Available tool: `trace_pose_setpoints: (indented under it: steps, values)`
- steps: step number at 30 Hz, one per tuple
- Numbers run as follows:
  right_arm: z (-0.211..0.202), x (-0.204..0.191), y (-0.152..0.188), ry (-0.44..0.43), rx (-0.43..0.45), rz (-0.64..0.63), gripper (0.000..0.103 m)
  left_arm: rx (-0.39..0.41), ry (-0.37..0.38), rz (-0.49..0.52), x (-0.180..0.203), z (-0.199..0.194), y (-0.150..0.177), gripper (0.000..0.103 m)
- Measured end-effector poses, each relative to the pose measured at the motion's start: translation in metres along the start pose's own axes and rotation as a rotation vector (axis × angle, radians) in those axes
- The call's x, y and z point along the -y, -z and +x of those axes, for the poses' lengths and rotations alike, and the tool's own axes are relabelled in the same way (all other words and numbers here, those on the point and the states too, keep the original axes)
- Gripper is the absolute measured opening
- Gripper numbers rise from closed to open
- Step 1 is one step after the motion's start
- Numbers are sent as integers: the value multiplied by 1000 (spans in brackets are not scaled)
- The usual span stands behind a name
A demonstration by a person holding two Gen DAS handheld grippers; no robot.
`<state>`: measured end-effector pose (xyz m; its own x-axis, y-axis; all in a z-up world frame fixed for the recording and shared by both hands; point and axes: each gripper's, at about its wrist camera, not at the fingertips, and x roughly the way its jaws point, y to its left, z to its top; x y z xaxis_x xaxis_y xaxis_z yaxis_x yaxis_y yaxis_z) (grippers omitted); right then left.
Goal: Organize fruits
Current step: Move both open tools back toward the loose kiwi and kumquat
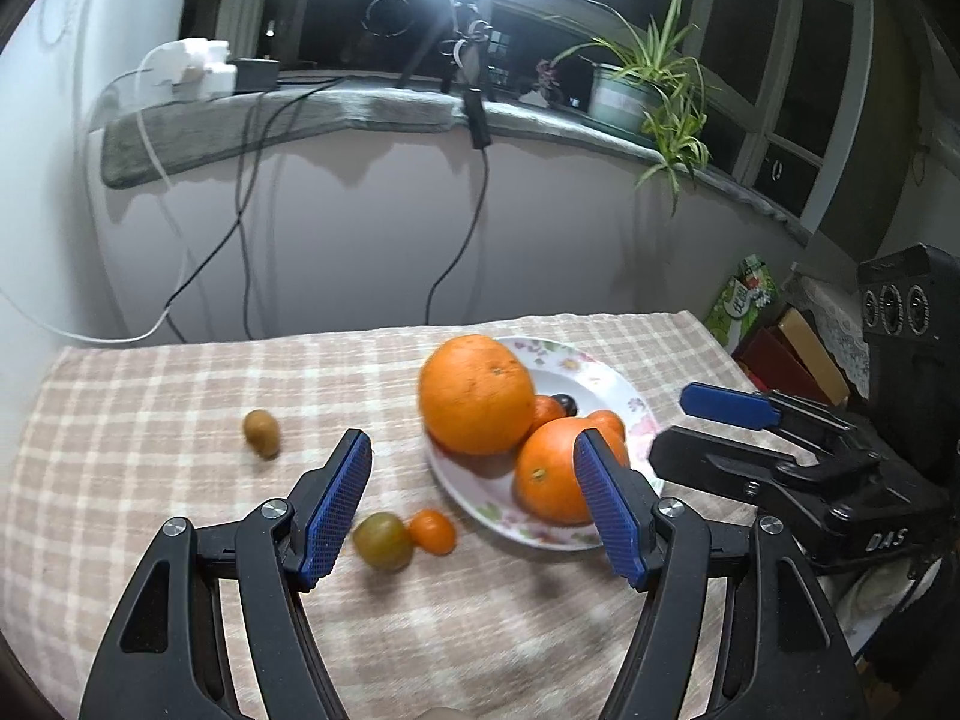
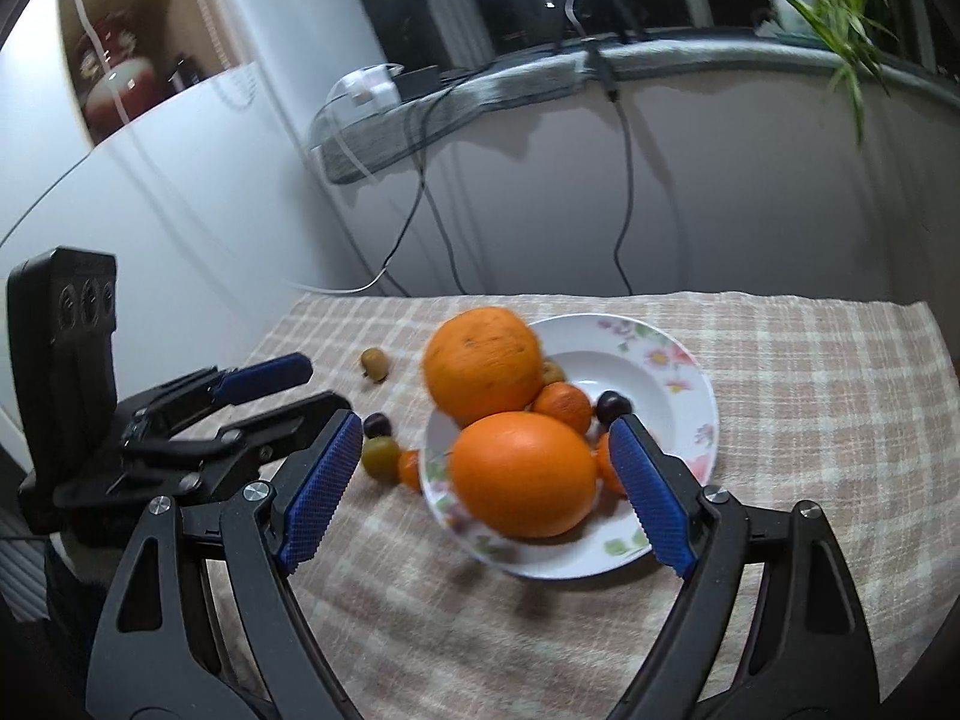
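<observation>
Both tools hang released and empty above the checked cloth on the counter: the left tool fills the bottom of its own view with its blue pads apart, and the right tool does likewise. At frame centre a floral plate holds two large oranges, smaller tangerines and a dark fruit. Left of the plate, on the cloth, lie a greenish tomato touching a small orange one, and a kiwi well apart.
</observation>
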<state>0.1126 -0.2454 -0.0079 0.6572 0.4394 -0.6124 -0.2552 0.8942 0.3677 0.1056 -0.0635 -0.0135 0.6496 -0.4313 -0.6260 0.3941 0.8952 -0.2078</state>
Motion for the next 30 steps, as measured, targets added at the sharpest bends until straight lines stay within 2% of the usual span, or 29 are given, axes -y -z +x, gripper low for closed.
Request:
trace_pose_setpoints:
  steps: [12,15,20,23,30]
  values:
    - [2,-37,17,-24,-22,-86,87,-8,-34,-53,-38,-13,19,69]
    - [7,-47,24,-43,-40,-101,86,-27,-26,-54,-45,-12,26,58]
    - [23,-60,39,-77,-109,-122,70,-56,-4,-59,-52,-7,34,49]
    - [37,-65,49,-60,-151,-129,59,-74,15,-57,-54,-4,37,44]
    - [63,-63,61,-38,-207,-79,44,-111,48,-46,-56,6,41,39]
